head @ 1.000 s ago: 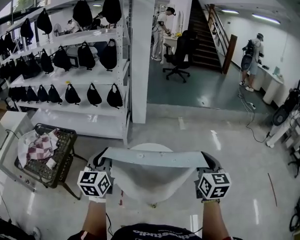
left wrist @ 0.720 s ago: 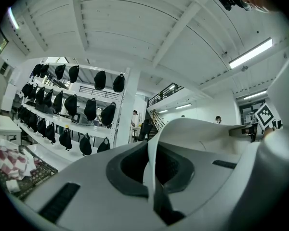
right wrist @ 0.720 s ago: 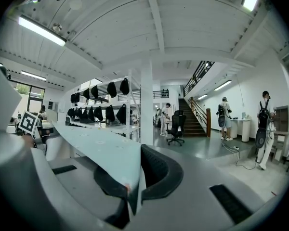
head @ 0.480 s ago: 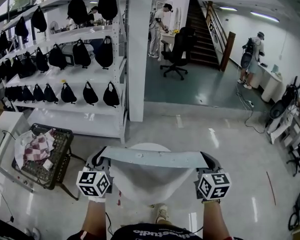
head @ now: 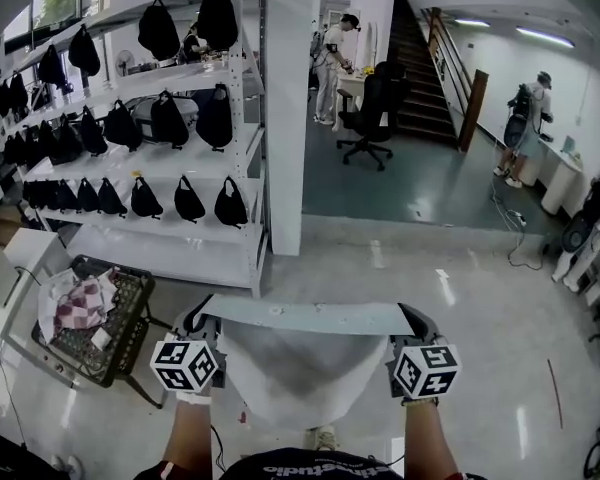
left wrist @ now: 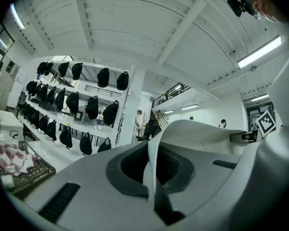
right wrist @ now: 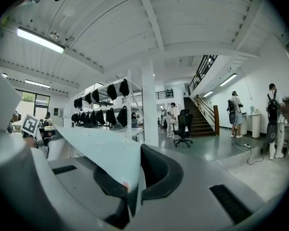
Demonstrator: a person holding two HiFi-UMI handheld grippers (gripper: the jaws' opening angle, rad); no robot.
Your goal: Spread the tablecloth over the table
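- Two pairs of jaws are clamping shut on the tablecloth point(head: 305, 373): the left gripper point(head: 198, 318) and the right gripper point(head: 412, 318) are each pinching one upper corner.
- Between them the top edge is running taut and level, and the rest is hanging below.
- For a clean spread, I judge, both grippers should be holding that edge stretched and level while carrying it across the table, which is showing in no view.
- Beyond, a pale floor point(head: 480, 308) is stretching toward a white rack point(head: 160, 164) of black bags point(head: 216, 118), a wire basket point(head: 125, 318) holding checked cloth point(head: 80, 298), an office chair point(head: 378, 103) and stairs point(head: 415, 88).
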